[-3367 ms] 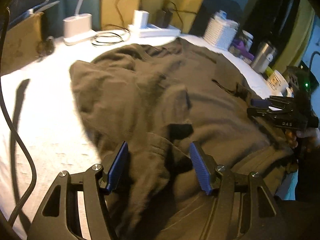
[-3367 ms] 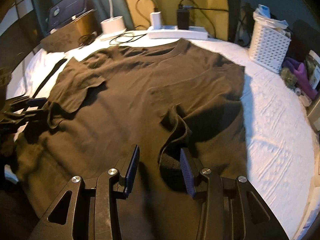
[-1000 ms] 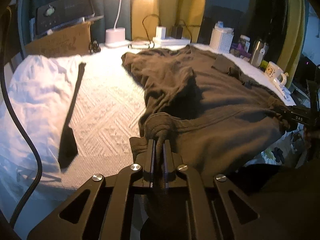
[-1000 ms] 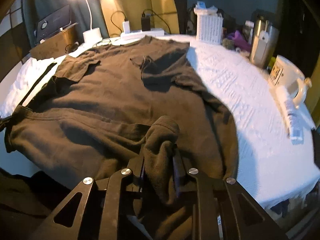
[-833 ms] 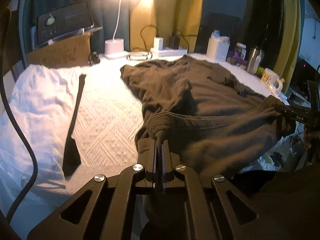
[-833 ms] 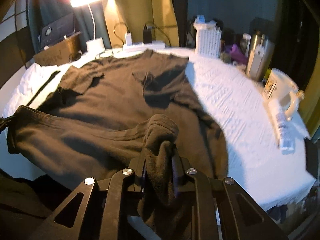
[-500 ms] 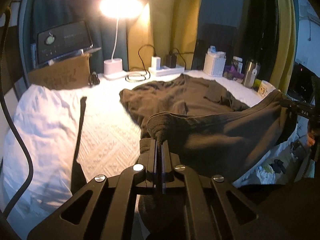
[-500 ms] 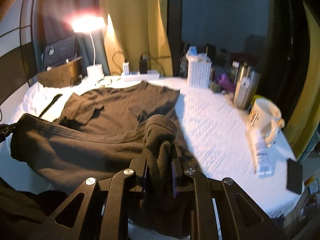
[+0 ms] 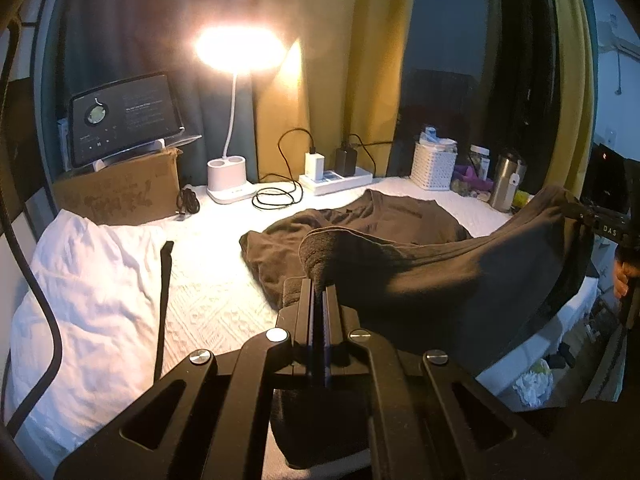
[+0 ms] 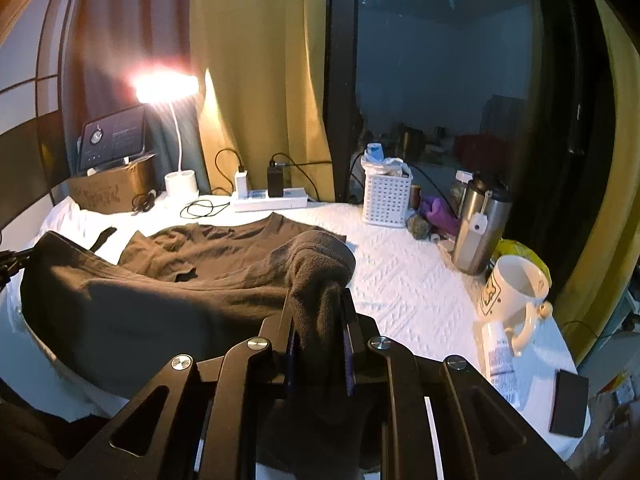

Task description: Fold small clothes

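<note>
A dark brown T-shirt (image 9: 440, 272) lies with its collar end on the white bed (image 9: 208, 292); its hem end is lifted and stretched between both grippers. My left gripper (image 9: 319, 292) is shut on the hem's left corner. My right gripper (image 10: 318, 312) is shut on a bunched wad of the hem's right corner. The shirt (image 10: 168, 292) sags in the air between them. The right gripper also shows at the far right of the left wrist view (image 9: 600, 220), the left gripper at the far left edge of the right wrist view (image 10: 10, 264).
At the bed's far edge stand a lit desk lamp (image 9: 236, 120), a power strip (image 9: 336, 180) with chargers and cables, a cardboard box (image 9: 120, 192) and a white basket (image 10: 386, 196). A steel tumbler (image 10: 480, 228), mug (image 10: 512, 292), tube and black phone (image 10: 568, 404) sit on the right. A white pillow (image 9: 80, 304) and black strap (image 9: 162, 304) lie left.
Both grippers closed on the shirt's hem corners, then rose and pulled back, lifting the hem end off the bed while the collar end stays down.
</note>
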The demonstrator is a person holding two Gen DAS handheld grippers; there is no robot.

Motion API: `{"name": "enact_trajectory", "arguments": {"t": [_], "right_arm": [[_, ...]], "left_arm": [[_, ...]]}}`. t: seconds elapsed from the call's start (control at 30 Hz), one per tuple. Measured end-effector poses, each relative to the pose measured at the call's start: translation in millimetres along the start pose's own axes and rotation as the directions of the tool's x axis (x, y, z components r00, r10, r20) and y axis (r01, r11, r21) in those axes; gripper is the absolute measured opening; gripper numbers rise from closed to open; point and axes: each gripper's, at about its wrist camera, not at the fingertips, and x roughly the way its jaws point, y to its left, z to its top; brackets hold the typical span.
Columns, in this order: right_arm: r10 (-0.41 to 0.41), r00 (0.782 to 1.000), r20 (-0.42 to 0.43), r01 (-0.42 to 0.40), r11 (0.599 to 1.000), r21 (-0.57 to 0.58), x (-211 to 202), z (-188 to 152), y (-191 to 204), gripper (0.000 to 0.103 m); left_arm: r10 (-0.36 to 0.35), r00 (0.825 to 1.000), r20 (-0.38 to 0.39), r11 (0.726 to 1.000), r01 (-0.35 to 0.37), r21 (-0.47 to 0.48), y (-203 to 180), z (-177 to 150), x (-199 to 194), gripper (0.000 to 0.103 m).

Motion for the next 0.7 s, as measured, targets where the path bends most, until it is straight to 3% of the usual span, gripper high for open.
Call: {"name": "enact_trajectory", "arguments": {"t": [0.7], "right_arm": [[0.068, 0.998, -0.007, -0.068, 0.998, -0.017, 91, 63, -14, 0.018]], "left_arm": [[0.075, 0.997, 0.03, 0.996, -0.073, -0.059, 24, 51, 50, 0.002]]}}
